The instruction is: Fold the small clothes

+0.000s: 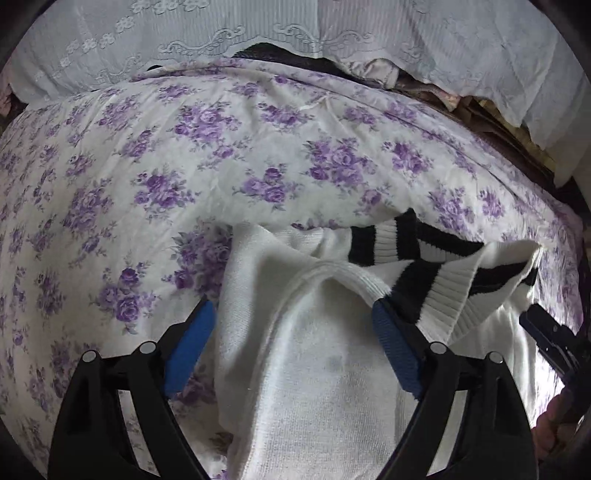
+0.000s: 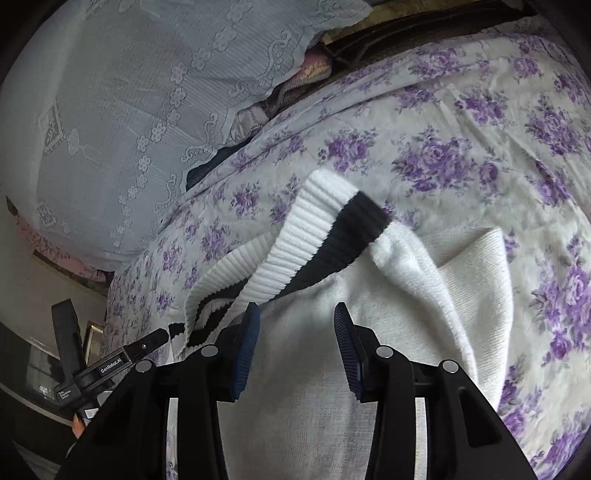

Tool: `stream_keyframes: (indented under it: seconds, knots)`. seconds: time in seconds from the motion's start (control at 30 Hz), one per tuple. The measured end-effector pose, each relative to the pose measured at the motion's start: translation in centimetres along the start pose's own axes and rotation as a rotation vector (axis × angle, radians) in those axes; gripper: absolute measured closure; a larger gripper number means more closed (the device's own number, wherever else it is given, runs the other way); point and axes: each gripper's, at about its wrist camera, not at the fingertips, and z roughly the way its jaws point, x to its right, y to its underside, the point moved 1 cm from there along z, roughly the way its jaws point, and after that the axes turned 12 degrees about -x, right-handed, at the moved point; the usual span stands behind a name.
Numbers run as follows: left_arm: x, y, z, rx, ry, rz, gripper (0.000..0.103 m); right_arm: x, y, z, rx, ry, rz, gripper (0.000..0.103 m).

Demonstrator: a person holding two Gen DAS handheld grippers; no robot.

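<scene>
A floral bedspread (image 1: 229, 155), white with purple roses, is filling most of both views, and a pale lace cover (image 1: 258, 33) is draping over whatever lies beyond its far edge. Where that lace is lifting, scraps of darker and pinkish fabric are showing, too cramped to identify. On the bedspread a white knit garment (image 1: 314, 369) with black-striped ribbed trim (image 1: 424, 266) is lying rumpled, its trim bunching up toward the far side.

The left gripper (image 1: 291, 317) is pointing steeply down at the garment with its jaws standing wide; a raised fold of the knit is running between the blue pads (image 1: 188, 350), brushing the right-hand pad but not being squeezed. The right gripper (image 2: 295, 321) is hovering over the same garment with its jaws about half apart; white knit is showing in the gap, and whether the pads are pressing on any of it cannot be told.

Each gripper is poking into the other's view at the edge, cut off by the frame. A fingertip (image 2: 77, 428) is peeking out at the lower left of the right wrist view, beside dim furniture that is hard to make out
</scene>
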Motion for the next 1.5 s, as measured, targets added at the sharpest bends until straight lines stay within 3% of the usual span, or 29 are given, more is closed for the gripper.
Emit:
stream_keyframes:
  seconds: [0.17, 0.23, 0.3, 0.37, 0.43, 0.47, 0.53, 0.6, 0.73, 0.83, 0.93, 1.03, 1.07, 1.1, 1.17, 1.27, 1.5]
  knots:
    - [0.6, 1.6, 0.7, -0.014, -0.085, 0.04, 0.019, -3.6, 0.9, 2.2, -0.096, -0.042, -0.114, 0.06]
    - [-0.1, 1.9, 1.6, -0.041, -0.126, 0.052, 0.019, -5.2, 1.8, 3.2, -0.132, -0.016, -0.192, 0.06]
    - [-0.5, 1.9, 2.3, -0.068, -0.121, 0.059, 0.018, -6.1, 2.3, 4.6, -0.171, 0.019, -0.245, 0.06]
    - [0.1, 1.3, 2.2, -0.055, -0.137, 0.079, 0.018, -6.8, 2.1, 6.0, -0.2, 0.074, -0.27, 0.06]
    - [0.9, -0.1, 1.8, -0.017, -0.161, 0.061, 0.018, -7.4, 0.5, 6.4, -0.141, 0.082, -0.261, 0.06]
    - [0.8, -0.9, 1.5, 0.002, -0.162, 0.014, 0.018, -7.3, -0.6, 5.7, -0.062, 0.08, -0.223, 0.061]
    - [-0.5, -1.9, 1.1, 0.002, -0.097, -0.11, 0.018, -6.8, -2.3, 4.1, 0.036, 0.021, -0.123, 0.061]
    - [-1.8, -1.8, 0.9, -0.01, -0.028, -0.177, 0.018, -6.6, -2.7, 2.6, 0.075, -0.027, -0.095, 0.061]
    - [-2.4, -0.5, 0.9, -0.01, -0.074, -0.147, 0.018, -6.6, -0.7, 1.7, 0.023, -0.013, -0.169, 0.061]
    - [-2.4, 0.3, 1.4, -0.04, -0.081, -0.124, 0.018, -6.1, 0.9, 2.2, -0.027, 0.012, -0.172, 0.061]
    - [-2.2, 0.9, 1.6, -0.051, -0.073, -0.095, 0.018, -4.8, 2.2, 1.9, -0.022, 0.02, -0.122, 0.061]
    - [-2.0, 1.6, 3.2, -0.09, -0.117, -0.061, 0.007, -2.3, 3.1, 2.9, -0.074, 0.053, -0.038, 0.064]
    - [-2.3, 1.9, 3.7, -0.093, -0.118, -0.08, 0.004, -1.5, 3.4, 3.1, -0.082, 0.033, -0.019, 0.071]
    - [-2.9, 2.2, 3.9, -0.095, -0.082, -0.11, 0.004, -1.1, 3.5, 2.9, -0.077, 0.024, -0.009, 0.076]
    - [-3.6, 2.6, 3.6, -0.11, -0.044, -0.15, 0.004, -1.1, 3.6, 2.0, -0.082, 0.02, 0.009, 0.076]
    - [-3.6, 3.8, 2.3, -0.086, -0.076, -0.125, 0.004, -1.5, 4.6, -0.3, -0.035, 0.047, -0.015, 0.064]
    - [-4.5, 8.3, 1.9, -0.13, -0.057, -0.096, 0.006, 0.9, 8.3, -4.9, 0.024, 0.092, 0.031, 0.064]
